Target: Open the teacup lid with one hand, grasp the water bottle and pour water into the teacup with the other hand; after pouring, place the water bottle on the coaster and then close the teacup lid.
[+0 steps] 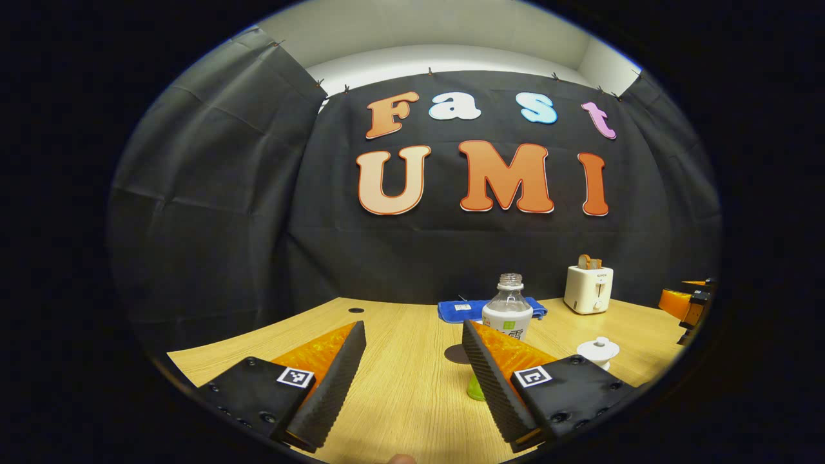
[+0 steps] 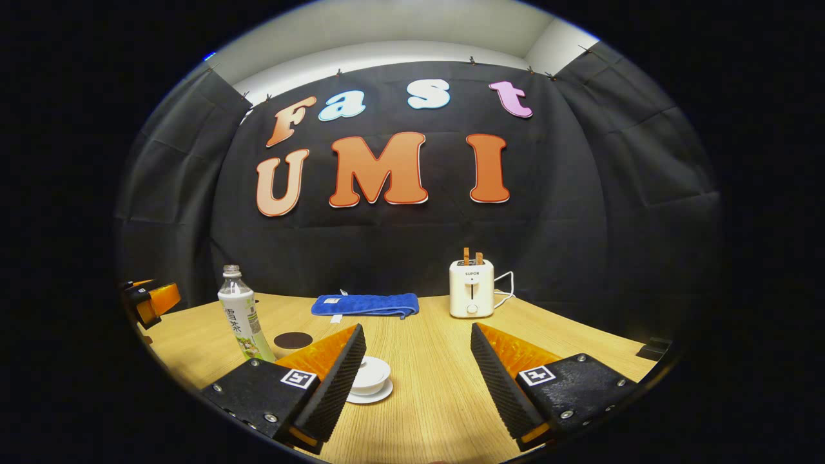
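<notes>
The left gripper (image 1: 412, 361) is hovering above the wooden table (image 1: 412, 399) with its two fingers spread wide and nothing between them. Just beyond its right finger, the water bottle (image 1: 508, 309) is standing upright with no cap on, its lower part hidden behind that finger; the dark round coaster (image 1: 456, 354) is lying on the table just beside the bottle. Farther right, the white lidded teacup (image 1: 598, 351) is sitting on its saucer, the lid on.

The right gripper (image 2: 416, 364) is also hanging open — fingers well apart, gripping nothing. In the right gripper view the teacup (image 2: 369, 377) is showing just beside the inner edge of the left finger, partly hidden by it, while the bottle (image 2: 242, 316) is standing well to the left, near the coaster (image 2: 292, 339). A folded blue towel (image 2: 365, 304) and a white toaster (image 2: 472, 288) holding two slices are sitting at the back of the table — near the wall.
</notes>
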